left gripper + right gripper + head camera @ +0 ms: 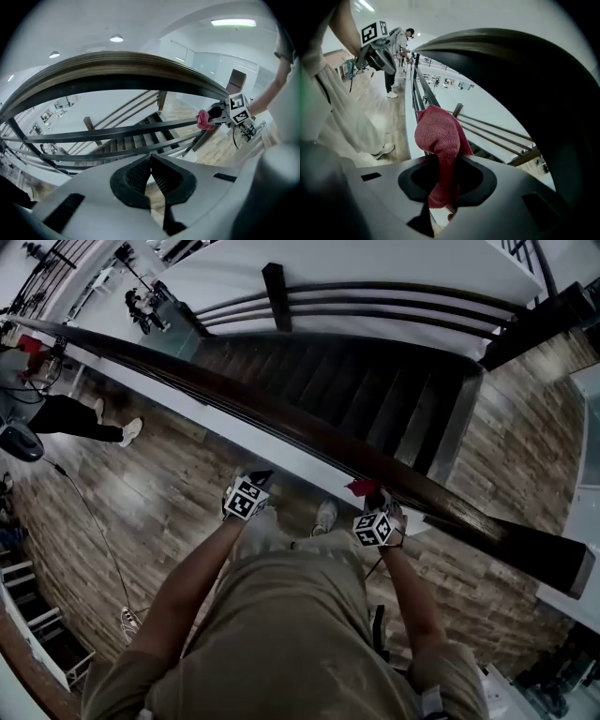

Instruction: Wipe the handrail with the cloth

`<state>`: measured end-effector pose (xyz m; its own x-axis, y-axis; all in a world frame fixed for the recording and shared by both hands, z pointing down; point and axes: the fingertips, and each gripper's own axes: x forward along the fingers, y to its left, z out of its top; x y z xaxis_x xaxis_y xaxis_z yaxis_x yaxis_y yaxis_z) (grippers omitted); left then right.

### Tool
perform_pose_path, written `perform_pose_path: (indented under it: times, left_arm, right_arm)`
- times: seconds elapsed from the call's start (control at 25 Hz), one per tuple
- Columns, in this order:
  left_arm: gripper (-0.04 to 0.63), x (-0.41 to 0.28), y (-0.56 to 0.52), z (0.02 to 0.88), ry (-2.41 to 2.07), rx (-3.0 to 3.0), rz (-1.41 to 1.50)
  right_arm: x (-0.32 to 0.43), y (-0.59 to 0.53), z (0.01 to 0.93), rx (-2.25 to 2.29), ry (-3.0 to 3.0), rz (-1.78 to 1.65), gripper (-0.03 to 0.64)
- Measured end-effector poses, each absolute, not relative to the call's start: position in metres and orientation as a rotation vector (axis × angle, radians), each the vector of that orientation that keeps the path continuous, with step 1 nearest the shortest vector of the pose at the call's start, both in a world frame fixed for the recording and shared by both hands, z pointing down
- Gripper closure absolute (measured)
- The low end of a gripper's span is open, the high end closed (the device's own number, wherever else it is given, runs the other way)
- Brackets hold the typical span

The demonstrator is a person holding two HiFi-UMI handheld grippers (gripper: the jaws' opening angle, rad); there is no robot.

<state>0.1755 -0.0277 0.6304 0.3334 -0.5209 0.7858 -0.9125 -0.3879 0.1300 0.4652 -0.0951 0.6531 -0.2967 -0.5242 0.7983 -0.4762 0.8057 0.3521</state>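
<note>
A dark wooden handrail [309, 432] runs diagonally from upper left to lower right above a staircase; it arches overhead in the left gripper view as handrail [117, 65] and fills the right side as handrail [525, 84]. My right gripper [372, 498] is shut on a red cloth [440, 140], which bunches up beyond the jaws just below the rail. The cloth [361, 487] shows as a small red patch beside the rail. My left gripper [255, 482] is shut with nothing between its jaws, a little short of the rail, to the left of the right gripper [220, 112].
Dark horizontal bars [117, 133] run under the rail, with the stairs [356, 390] dropping beyond. A white ledge [234, 442] borders the wood floor [159, 512]. Another person [75, 418] stands at the far left. The rail ends at a block [562, 563] at right.
</note>
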Motion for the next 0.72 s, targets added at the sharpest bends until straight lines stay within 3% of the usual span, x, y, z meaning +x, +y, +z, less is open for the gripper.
perform_pose_path:
  times: [0.28, 0.72]
  left_arm:
    - [0.577, 0.027, -0.026, 0.611, -1.387, 1.998, 0.796]
    - [0.577, -0.268, 0.027, 0.598, -1.457, 2.021, 0.746]
  right_arm:
    - [0.282, -0.075, 0.628, 0.615, -2.012, -0.047, 0.517]
    - [-0.076, -0.053, 0.625, 0.577, -2.042, -0.095, 0.517]
